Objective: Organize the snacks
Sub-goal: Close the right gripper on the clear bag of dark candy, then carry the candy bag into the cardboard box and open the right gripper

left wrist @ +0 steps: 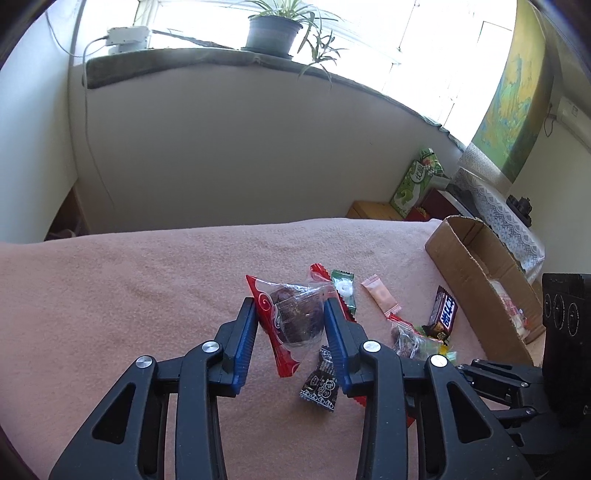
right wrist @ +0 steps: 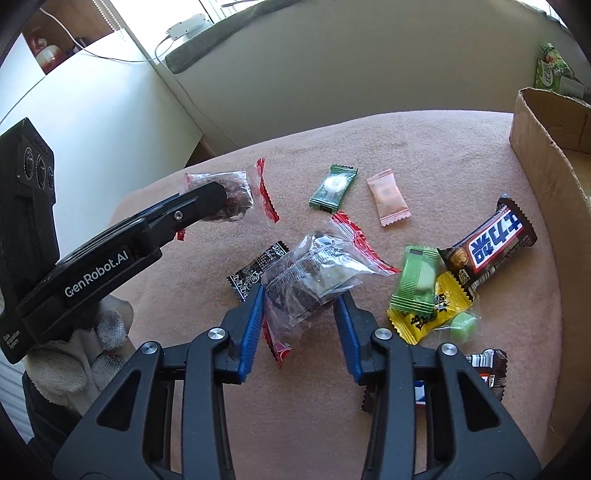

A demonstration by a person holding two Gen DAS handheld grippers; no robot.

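Observation:
My left gripper (left wrist: 290, 314) is shut on a clear-and-red packet of dark snack (left wrist: 291, 317), held between its blue pads; the same packet shows in the right wrist view (right wrist: 236, 195) at the left gripper's tip. My right gripper (right wrist: 300, 295) is shut on a second clear-and-red packet (right wrist: 314, 280) over the pink cloth. Loose on the cloth lie a dark green candy (right wrist: 333, 188), a pink candy (right wrist: 388, 202), a black patterned candy (right wrist: 258, 269), a Snickers bar (right wrist: 491, 247), a light green candy (right wrist: 417, 282) and a yellow packet (right wrist: 432, 314).
An open cardboard box (right wrist: 543, 162) stands at the right edge of the pink-covered table (left wrist: 147, 280), with white-wrapped items inside in the left wrist view (left wrist: 509, 310). Another chocolate bar (right wrist: 487, 369) lies near my right gripper's right finger. A windowsill with a potted plant (left wrist: 273, 33) is behind.

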